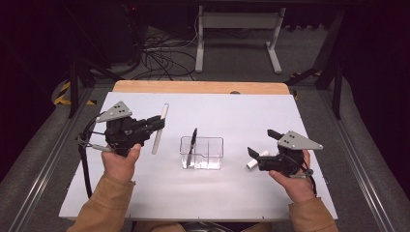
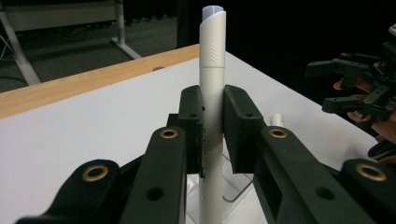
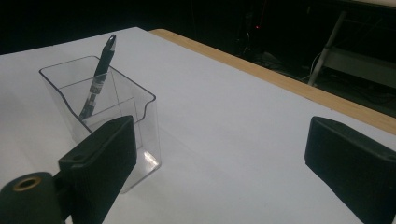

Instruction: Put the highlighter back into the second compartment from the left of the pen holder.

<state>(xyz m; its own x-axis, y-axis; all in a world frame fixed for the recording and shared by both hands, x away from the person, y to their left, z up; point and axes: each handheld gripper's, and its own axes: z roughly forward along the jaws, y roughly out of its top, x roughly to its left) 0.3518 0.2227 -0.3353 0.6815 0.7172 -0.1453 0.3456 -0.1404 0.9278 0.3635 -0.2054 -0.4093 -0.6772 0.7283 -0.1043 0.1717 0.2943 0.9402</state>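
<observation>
My left gripper (image 1: 157,123) clamps a white marker (image 1: 160,128) above the table (image 1: 241,111); its barrel print is unreadable to me. Centre: clear holder (image 1: 202,152) with a black pen (image 1: 192,145) leaning inside. A short white piece (image 1: 255,159) lies beside my right gripper (image 1: 258,147), jaws spread, empty.

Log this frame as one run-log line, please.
left gripper: shut on white pen | right gripper: open | black pen: in clear holder

A lab: dark room, tangled floor cables (image 1: 159,55), white-topped test table (image 1: 241,116)
</observation>
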